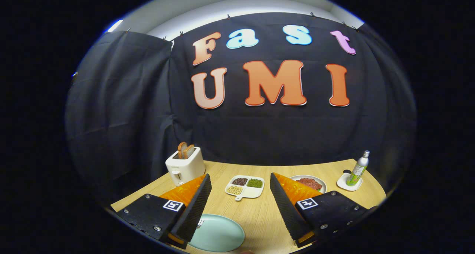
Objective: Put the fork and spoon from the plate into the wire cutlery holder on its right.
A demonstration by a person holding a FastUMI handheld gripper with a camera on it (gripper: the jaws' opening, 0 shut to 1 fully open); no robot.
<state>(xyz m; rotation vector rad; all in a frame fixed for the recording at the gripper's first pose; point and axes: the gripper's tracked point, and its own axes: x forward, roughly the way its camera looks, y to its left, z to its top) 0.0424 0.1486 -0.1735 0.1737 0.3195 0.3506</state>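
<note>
The tongs (240, 209) hang above the wooden surface (256, 213) with their fingers spread wide, holding nothing and touching nothing. The pale green plate (219, 233) lies at the near edge of the scene, low and slightly left of the gap between the fingers, partly tucked under the left finger. A small piece of metal, which looks like the tines of the fork (200, 222), peeks out on the plate just beside the inner edge of that left finger. The rest of it is hidden, so its long axis cannot be told, and the spoon cannot be made out.

So the cutlery lies below and nearer than the fingertips, to the left. Reaching it would probably mean tipping the tongs downward and drawing them back toward the plate.

Beyond the fingers, a white divided dish of beans (245, 186) sits in the middle of the surface. A white toaster (184, 165) with bread stands far left. On the far right are a plate with red food (310, 182) and a slim bottle (359, 168) on a small white coaster (349, 182).
</note>
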